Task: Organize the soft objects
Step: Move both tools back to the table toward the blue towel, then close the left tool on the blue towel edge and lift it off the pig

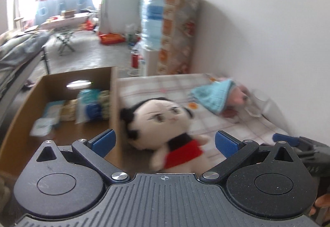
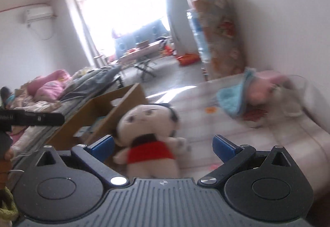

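Fingers [image 1: 225, 143] of both grippers spread empty; plush doll [image 1: 163, 124] leans beside cardboard box [image 1: 113, 103], near blue-hatted toy [image 1: 216, 97].

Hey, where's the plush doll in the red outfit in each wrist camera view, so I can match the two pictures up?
Left wrist view: the plush doll lies at lower centre, just ahead of the open left gripper, against the cardboard box.
Right wrist view: the doll sits lower centre-left, ahead of the open right gripper.
Shared landmark: the blue knitted hat further back on the checked cloth.
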